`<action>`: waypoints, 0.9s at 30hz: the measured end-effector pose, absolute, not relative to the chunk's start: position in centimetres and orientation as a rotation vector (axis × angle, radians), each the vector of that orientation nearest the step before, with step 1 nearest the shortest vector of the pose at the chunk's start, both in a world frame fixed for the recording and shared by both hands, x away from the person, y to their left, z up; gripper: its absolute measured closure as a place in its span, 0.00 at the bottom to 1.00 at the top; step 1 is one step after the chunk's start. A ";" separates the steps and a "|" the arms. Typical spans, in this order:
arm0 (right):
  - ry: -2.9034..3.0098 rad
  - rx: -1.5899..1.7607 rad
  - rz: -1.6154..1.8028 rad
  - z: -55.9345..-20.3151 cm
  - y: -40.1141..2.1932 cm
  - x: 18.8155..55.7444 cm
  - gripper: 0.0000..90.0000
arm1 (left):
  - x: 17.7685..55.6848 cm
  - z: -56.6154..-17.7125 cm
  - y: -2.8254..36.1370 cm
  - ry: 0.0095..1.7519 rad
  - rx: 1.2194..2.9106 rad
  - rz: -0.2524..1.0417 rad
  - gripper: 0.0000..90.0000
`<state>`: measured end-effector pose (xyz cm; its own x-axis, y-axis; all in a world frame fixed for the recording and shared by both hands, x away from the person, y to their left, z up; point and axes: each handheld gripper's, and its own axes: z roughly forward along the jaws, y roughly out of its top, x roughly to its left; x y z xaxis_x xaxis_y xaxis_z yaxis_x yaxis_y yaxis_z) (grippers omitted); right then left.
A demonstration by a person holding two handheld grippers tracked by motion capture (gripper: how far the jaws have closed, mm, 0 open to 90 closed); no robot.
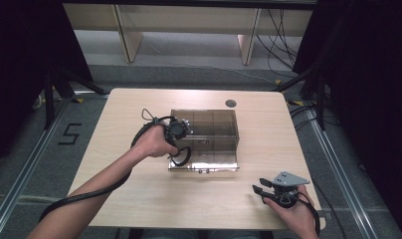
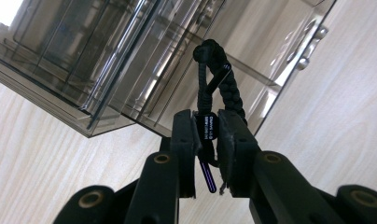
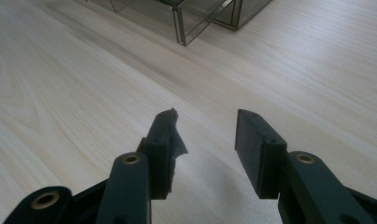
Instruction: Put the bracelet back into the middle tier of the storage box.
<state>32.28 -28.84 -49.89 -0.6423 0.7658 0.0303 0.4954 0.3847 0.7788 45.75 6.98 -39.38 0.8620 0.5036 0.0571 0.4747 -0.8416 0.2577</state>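
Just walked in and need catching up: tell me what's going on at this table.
A person is working at a wooden table with hand-held tongs in each hand. The left tongs are shut on a black braided cord, held at the near left part of a smoky clear plastic box that sits mid-table with its lid open. The right tongs are open and hold nothing, low over bare tabletop at the near right corner, apart from the box.
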 end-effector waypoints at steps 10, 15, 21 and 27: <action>2.311 1.100 1.128 -49.9 -28.9 32.3 0.66 | 46.2 -40.6 6.6 0.755 2.847 0.169 0.85; 2.314 1.104 1.130 -49.9 -28.9 32.3 0.66 | 46.5 -41.6 6.4 0.768 2.871 0.181 0.85; 2.317 1.107 1.132 -50.0 -28.9 32.3 0.65 | 46.6 -42.1 6.1 0.767 2.886 0.182 0.85; 2.313 1.120 1.130 -50.0 -28.9 32.3 0.65 | 46.6 -42.2 5.8 0.759 2.908 0.179 0.85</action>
<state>32.27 -28.89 -49.97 -0.6350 0.7713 0.0423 0.5072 0.3750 0.7760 46.60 5.78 -42.25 0.8666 0.4923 0.0816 0.4769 -0.8651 0.1556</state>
